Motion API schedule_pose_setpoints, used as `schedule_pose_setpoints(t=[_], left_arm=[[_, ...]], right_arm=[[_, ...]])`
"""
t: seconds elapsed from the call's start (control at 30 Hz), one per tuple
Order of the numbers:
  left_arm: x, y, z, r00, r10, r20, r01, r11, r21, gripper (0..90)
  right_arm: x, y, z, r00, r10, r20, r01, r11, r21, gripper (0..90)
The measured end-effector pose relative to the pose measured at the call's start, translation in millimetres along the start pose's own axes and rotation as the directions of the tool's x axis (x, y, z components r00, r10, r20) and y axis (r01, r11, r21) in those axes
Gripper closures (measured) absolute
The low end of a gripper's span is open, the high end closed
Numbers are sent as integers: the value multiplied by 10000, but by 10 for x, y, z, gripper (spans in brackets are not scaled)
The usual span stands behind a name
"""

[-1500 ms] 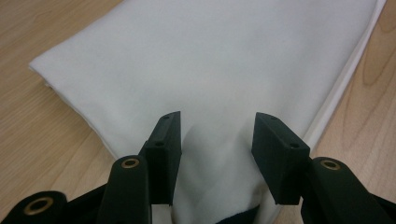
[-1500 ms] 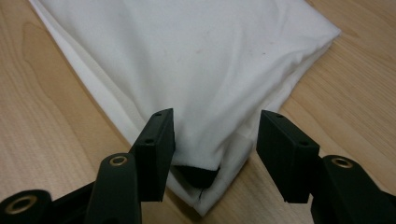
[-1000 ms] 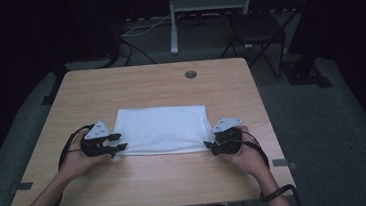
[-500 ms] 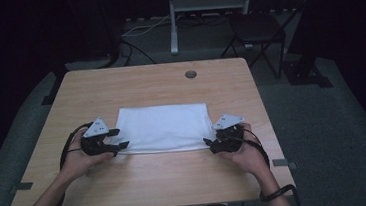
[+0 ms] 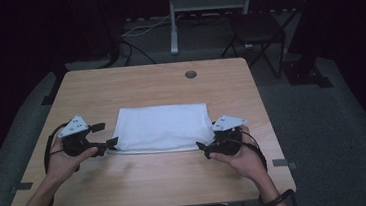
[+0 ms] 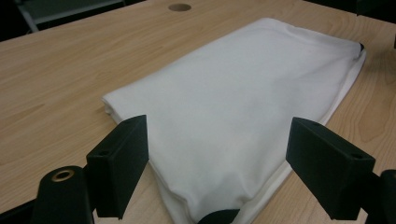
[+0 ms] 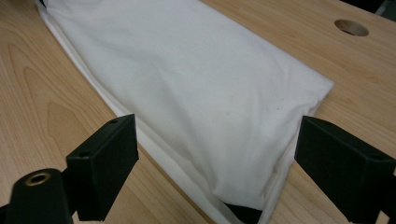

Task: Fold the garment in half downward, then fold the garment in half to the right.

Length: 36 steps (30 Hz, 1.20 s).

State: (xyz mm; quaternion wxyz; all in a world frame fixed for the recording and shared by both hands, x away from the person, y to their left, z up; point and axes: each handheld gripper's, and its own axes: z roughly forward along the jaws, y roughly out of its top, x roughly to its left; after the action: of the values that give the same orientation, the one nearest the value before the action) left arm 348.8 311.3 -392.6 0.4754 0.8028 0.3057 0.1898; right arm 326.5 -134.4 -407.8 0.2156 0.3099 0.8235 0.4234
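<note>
Two hand-held tools flanked a folded white cloth [image 5: 163, 127] on a light wooden bench [image 5: 119, 86], one at each short end of the fabric. The left tool [image 5: 104, 135], gripped in the person's left hand [image 5: 65, 161], sat at the cloth's left edge with its jaws spread wide; they had just been opening, and in the left gripper view the near corner of the cloth [image 6: 233, 116] lay between the two black jaws without either pad pressing on it. The right tool [image 5: 204, 148], held in the right hand [image 5: 243, 158], stood at the cloth's right near corner, likewise released after its jaws had just been opening, and the right gripper view showed the cloth [image 7: 201, 93] lying flat between the parted jaws, its folded layers visible along one edge. The cloth rested roughly in the middle of the bench, a neat rectangle folded several layers thick, lying flat on the wood and held by neither tool. A round cable hole [image 5: 190, 74] was set in the bench beyond the cloth, well apart from it. Behind the bench stood a dark folding chair [image 5: 264, 23] and a pale metal stand [image 5: 209, 0] on grey carpet, with cables trailing across the floor. Each tool carried a grey three-cornered plate on top.
</note>
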Motion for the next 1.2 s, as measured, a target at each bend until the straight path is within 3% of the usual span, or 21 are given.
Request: schedule_pose_setpoints(t=[0.37,0.57,0.7,0.8,0.87,0.93,1.07,1.2], left_arm=[[40,69,34,9998,135,-167,-132,9997,218,208],[251,346,232,9975,470,-525,-430,9961,765,208],[457,519,447,9972,384,-646,-300,9914,1274,208],[639,605,617,9969,22,-784,110,9856,1687,211],[733,621,715,9962,-170,-849,322,9829,1812,336],[828,617,843,9935,-365,-1074,586,9758,2107,343],[897,535,1025,9915,-685,-1109,946,9636,2502,343],[912,451,1128,9920,-784,-988,1035,9536,2826,379]], right_arm=[[0,25,-106,9999,-72,92,72,10000,-9,127],[91,254,28,9972,-664,-339,665,9978,9,127],[198,436,208,9913,-1055,-788,1064,9943,61,127],[278,545,352,9867,-1192,-1107,1209,9926,80,127],[322,600,437,9832,-1305,-1276,1324,9912,62,128],[360,643,504,9800,-1391,-1424,1412,9900,50,128],[414,696,593,9744,-1549,-1629,1577,9875,40,127],[426,718,624,9704,-1703,-1714,1739,9848,59,127]])
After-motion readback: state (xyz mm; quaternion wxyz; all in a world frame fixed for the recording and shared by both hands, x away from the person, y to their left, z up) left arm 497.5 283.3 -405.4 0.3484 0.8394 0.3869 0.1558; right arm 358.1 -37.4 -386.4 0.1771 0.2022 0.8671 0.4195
